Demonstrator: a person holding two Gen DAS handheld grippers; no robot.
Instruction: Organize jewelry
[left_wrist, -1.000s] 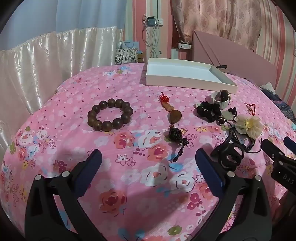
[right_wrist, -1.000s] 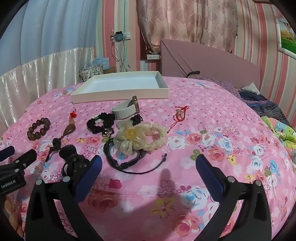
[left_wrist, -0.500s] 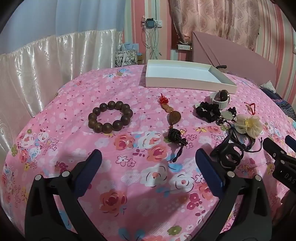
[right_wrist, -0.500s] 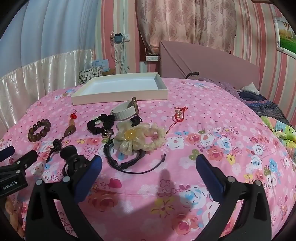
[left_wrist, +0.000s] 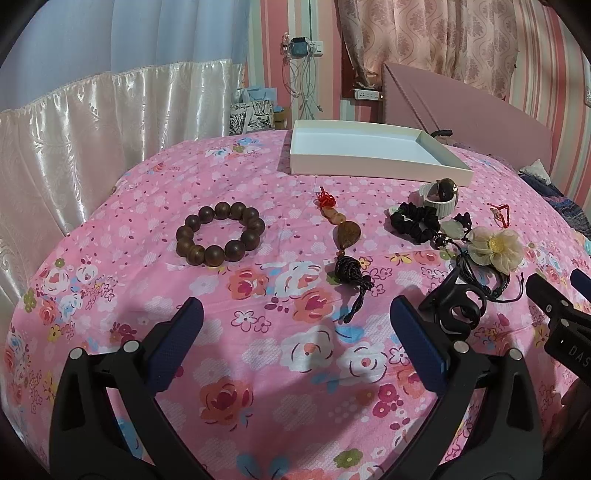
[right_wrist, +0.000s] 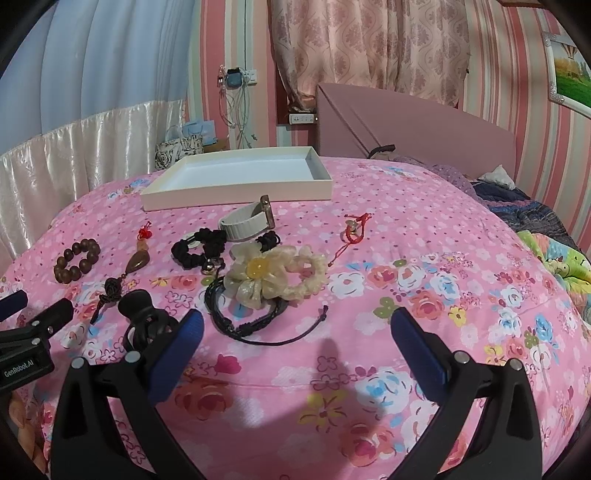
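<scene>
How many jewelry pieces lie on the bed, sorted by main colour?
Brown: 2, bead bracelet, pendant
Black: 3, scrunchie, cord bracelet, clip
White or cream: 2, watch, flower
Red: 1, string
Total: 8

Black clip (right_wrist: 142, 317): your right gripper's left finger (right_wrist: 177, 350) covers its near part.
Right gripper seen from your left camera (left_wrist: 561, 317): cut off by the right edge; you can't tell there how its jaws stand.
Left gripper seen from your right camera (right_wrist: 26, 332): cut off by the left edge; same doubt.
Black cord bracelet (right_wrist: 251, 317): the cream flower scrunchie (right_wrist: 266, 277) lies over its far side.
Small red charm (left_wrist: 500, 214): too small for you to make out.
Watch (right_wrist: 247, 221): its face is turned sideways, so you can't read it.
Bed (right_wrist: 406, 229): near edge hidden below both your grippers.
</scene>
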